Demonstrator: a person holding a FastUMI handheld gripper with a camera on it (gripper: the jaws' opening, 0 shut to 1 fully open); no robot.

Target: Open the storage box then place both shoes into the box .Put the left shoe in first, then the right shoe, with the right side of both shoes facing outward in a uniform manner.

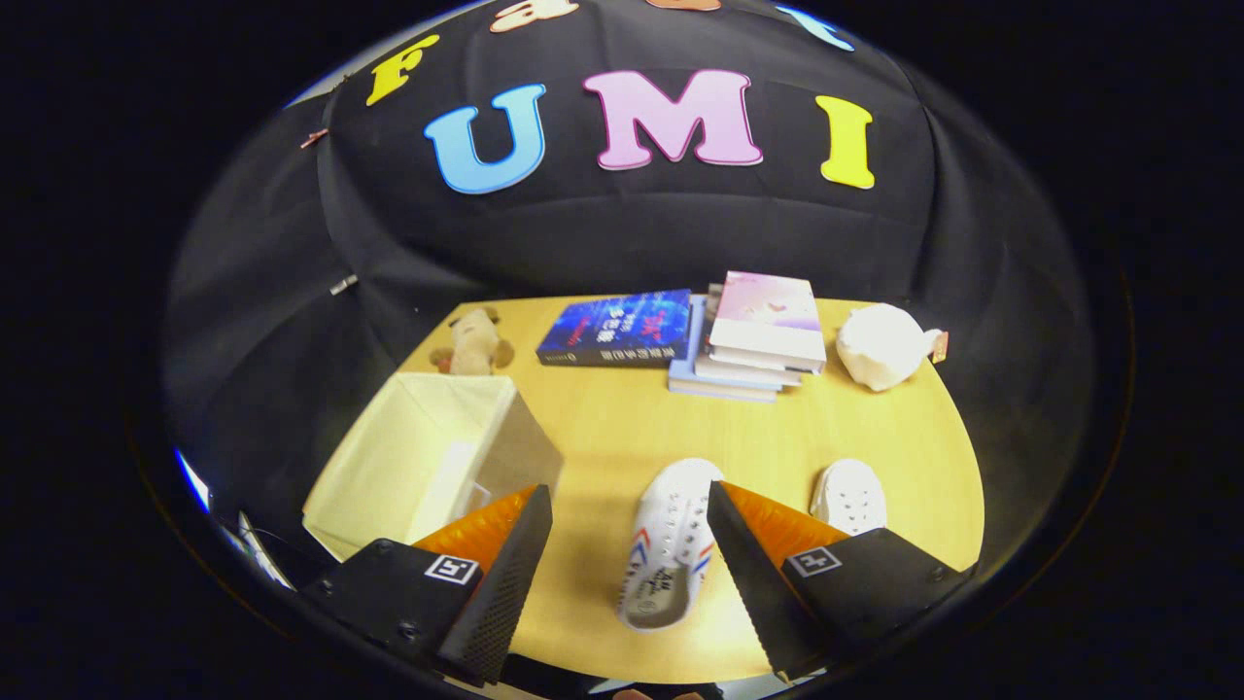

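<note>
A pale wooden worktop with a rounded far edge fills the booth floor, backed on all sides by black cloth walls. To the left of the jaws, just beyond the left finger, stands the cream fabric storage box, its top open and its inside bare. Beyond it, near the far-left edge of the worktop, lies a small tan plush toy. The gripper hangs above the worktop with its jaws spread wide, holding nothing. Between them, closer to the right finger, lies one white shoe with red and blue stripes on its side, toe pointing away. Well beyond the jaws sits a blue book and, beside it, a stack of books. Just right of the right finger rests the second white shoe, partly hidden by that finger. Far beyond it lies a white plush toy.
</note>
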